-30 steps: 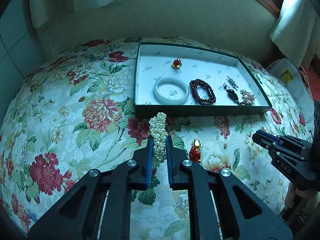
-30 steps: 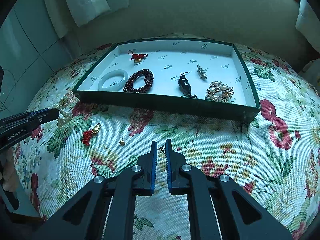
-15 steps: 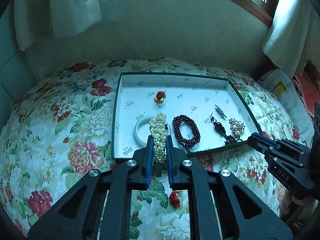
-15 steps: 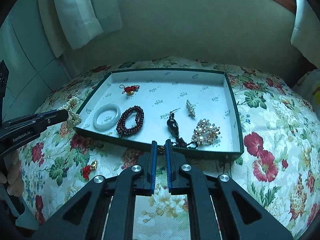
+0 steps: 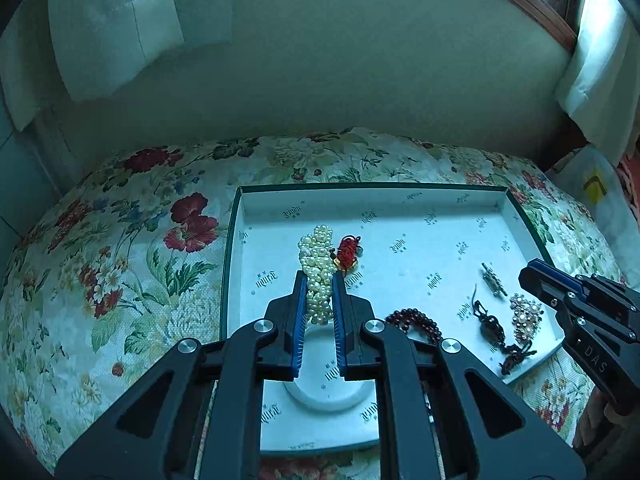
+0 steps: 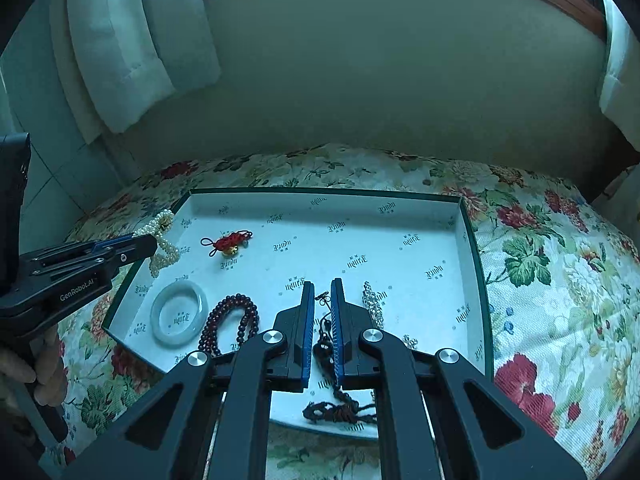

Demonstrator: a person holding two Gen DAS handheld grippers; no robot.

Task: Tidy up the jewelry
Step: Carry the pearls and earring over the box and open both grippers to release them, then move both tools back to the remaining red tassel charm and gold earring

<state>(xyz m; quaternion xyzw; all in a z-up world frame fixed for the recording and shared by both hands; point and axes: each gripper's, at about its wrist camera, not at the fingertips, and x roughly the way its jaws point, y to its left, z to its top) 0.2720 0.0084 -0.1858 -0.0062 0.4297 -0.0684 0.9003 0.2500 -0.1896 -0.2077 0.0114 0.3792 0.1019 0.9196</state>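
Nearest: left gripper (image 5: 319,284) clamped on a pearl bracelet (image 5: 317,268), held above the white-lined tray (image 5: 404,194). Right gripper (image 6: 321,292) pinched on a small earring (image 6: 322,298), also over the tray. Beneath: jade bangle (image 6: 178,312), dark bead bracelet (image 6: 232,318), red knot charm (image 6: 229,241). Beyond: floral cloth (image 6: 552,264).

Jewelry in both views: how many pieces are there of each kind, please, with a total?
Bracelets: 3 (pearl bracelet in the left fingers, white bangle, dark red bead bracelet)
Charms and pendants: 2 (red knot charm, dark pendant)
Brooches: 2 (bar brooch, cluster brooch)
Unnamed: 1 (small piece in the right fingers, too small to tell)
Total: 8
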